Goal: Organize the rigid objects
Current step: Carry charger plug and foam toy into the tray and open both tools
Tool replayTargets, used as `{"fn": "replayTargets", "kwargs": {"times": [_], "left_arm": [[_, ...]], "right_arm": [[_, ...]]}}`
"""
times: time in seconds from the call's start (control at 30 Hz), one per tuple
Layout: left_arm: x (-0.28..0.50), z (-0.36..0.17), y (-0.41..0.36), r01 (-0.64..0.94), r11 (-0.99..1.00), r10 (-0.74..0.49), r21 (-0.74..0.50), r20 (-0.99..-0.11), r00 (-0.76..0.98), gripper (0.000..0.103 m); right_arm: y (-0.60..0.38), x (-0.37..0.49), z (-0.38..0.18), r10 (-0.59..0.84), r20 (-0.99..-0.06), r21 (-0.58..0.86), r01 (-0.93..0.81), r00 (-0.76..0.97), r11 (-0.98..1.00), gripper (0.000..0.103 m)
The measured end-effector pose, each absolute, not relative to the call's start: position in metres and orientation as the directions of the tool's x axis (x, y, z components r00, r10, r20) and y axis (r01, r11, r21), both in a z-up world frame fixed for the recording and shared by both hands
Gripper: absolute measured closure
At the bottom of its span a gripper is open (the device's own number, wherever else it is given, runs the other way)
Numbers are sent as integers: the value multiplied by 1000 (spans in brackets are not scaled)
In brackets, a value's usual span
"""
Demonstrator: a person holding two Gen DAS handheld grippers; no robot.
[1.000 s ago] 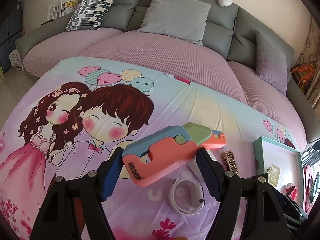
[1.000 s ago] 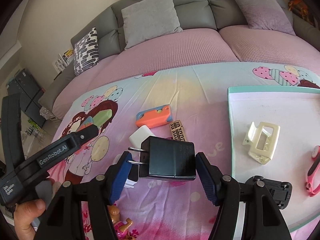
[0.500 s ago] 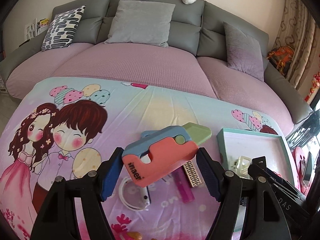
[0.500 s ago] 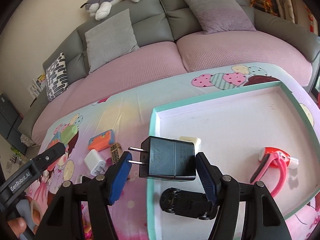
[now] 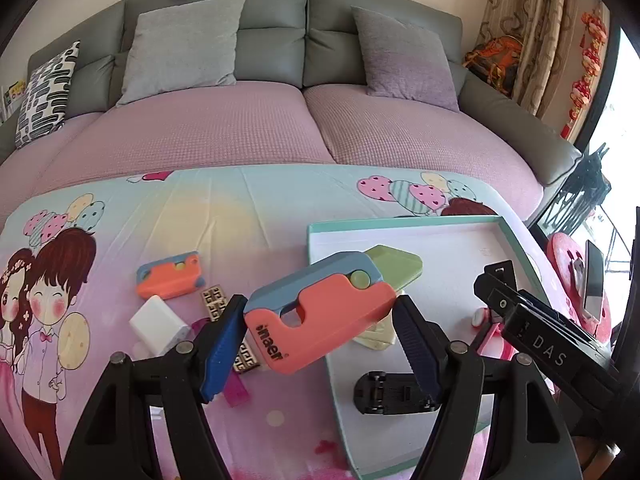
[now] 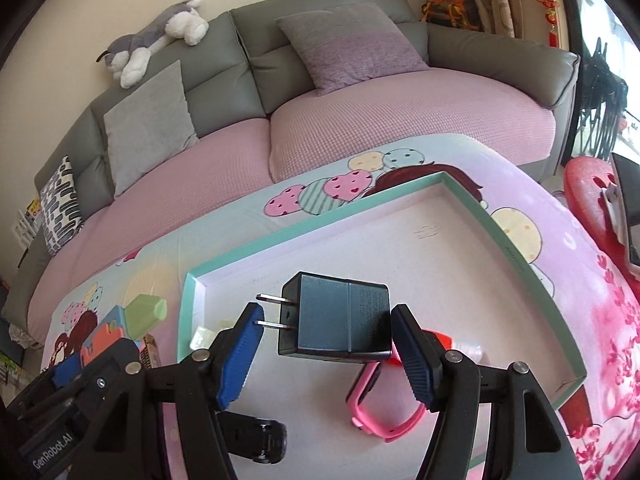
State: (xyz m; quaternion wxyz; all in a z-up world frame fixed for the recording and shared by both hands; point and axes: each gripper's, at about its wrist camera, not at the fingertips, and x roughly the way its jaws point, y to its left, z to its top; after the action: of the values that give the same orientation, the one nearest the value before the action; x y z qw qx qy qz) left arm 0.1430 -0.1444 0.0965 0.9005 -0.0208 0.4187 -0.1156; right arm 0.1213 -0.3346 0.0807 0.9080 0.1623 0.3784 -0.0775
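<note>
A left claw (image 5: 320, 330) grips a chunky plastic toy cutter with an orange body, blue back and pale green tip (image 5: 326, 306), its blue-padded fingers (image 5: 224, 344) pressed against both ends and the toy held tilted, green tip raised over the near-left corner of a shallow white tray with a mint-green rim (image 5: 316, 268). The right claw (image 6: 326, 344), seen from its own camera, is closed on a black two-prong plug adapter (image 6: 336, 324), prongs pointing left, suspended above the tray floor (image 6: 400, 240). Inside the tray lie a black toy car (image 5: 394, 398) near the front edge, a pink wristband (image 6: 384, 404) beside a red-orange piece partly hidden by the claw, and a cream plastic hair clip (image 5: 376, 336) mostly hidden behind the held toy. The tray sits on a tabletop draped with a pastel cartoon-print cloth showing a girl, a boy and balloons (image 5: 240, 216). Left of the tray on the cloth rest a second, smaller orange-and-blue toy cutter (image 5: 170, 276), a white cube charger (image 5: 158, 324), a gold-and-black patterned bar (image 5: 216, 298) and a magenta strip (image 5: 236, 390) partly under the left finger. Behind stands a grey sofa with mauve seat covers (image 5: 280, 128), grey cushions and a grey-and-white plush dog (image 6: 156, 40) on its backrest.
</note>
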Motion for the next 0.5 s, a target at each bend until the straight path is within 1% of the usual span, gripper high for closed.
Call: {"fn": "replayTargets", "kwargs": {"times": [0.17, 0.2, 0.27, 0.37, 0.5], "left_arm": [[143, 87, -176, 247, 962, -244, -113, -763, 598, 28], [142, 85, -182, 259, 960, -245, -107, -766, 594, 28], [141, 81, -192, 280, 954, -260, -110, -771, 582, 28], [141, 76, -202, 302, 948, -266, -104, -779, 567, 28], [142, 70, -208, 308, 946, -262, -99, -791, 552, 28]], "right_arm": [[-349, 114, 87, -89, -690, 204, 311, 718, 928, 34], [-351, 113, 88, -105, -686, 194, 321, 720, 927, 37], [-355, 111, 91, -123, -675, 191, 332, 728, 924, 37], [-357, 111, 91, -168, -679, 148, 357, 715, 922, 37], [-360, 111, 88, -154, -689, 160, 357, 708, 920, 37]]}}
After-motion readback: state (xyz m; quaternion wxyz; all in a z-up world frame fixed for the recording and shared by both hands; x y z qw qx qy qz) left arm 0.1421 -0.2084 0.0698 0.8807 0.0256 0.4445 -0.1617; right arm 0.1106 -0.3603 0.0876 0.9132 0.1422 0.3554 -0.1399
